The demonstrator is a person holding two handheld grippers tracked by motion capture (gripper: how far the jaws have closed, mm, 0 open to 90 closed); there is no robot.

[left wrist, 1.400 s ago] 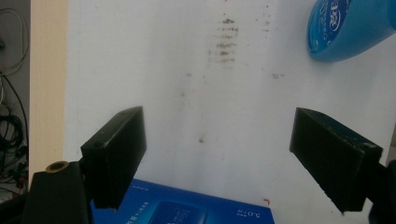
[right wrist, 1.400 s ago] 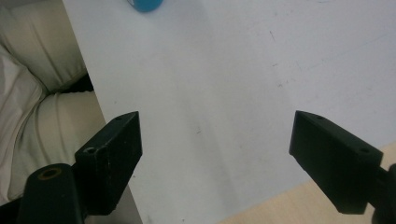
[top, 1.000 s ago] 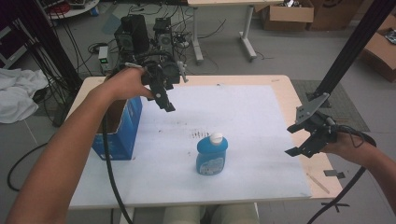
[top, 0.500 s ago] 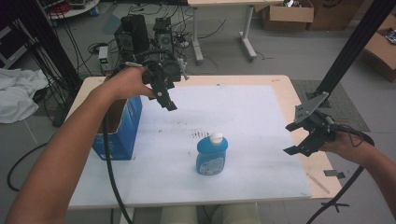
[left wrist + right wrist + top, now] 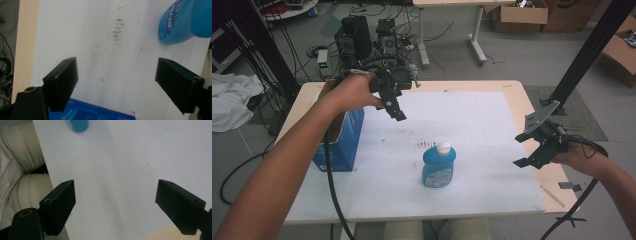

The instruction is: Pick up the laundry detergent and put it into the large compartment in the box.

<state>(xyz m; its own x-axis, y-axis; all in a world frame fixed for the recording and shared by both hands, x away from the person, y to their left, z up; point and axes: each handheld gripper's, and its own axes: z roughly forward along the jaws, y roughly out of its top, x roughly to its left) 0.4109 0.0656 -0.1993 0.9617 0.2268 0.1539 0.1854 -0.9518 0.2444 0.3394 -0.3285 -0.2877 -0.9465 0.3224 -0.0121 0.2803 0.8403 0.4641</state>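
Both grippers spread wide over the desk, blue bottle standing between them.

I see my left gripper (image 5: 394, 102) released and holding nothing, hovering above the white sheet (image 5: 472, 130) just beside the blue box (image 5: 343, 140) at the desk's (image 5: 512, 86) left side. My right gripper (image 5: 532, 149) is also released and empty, near the right edge. The blue bottle (image 5: 438, 166) with its white cap (image 5: 443, 147) stands upright on the sheet, apart from both grippers, toward the near edge.
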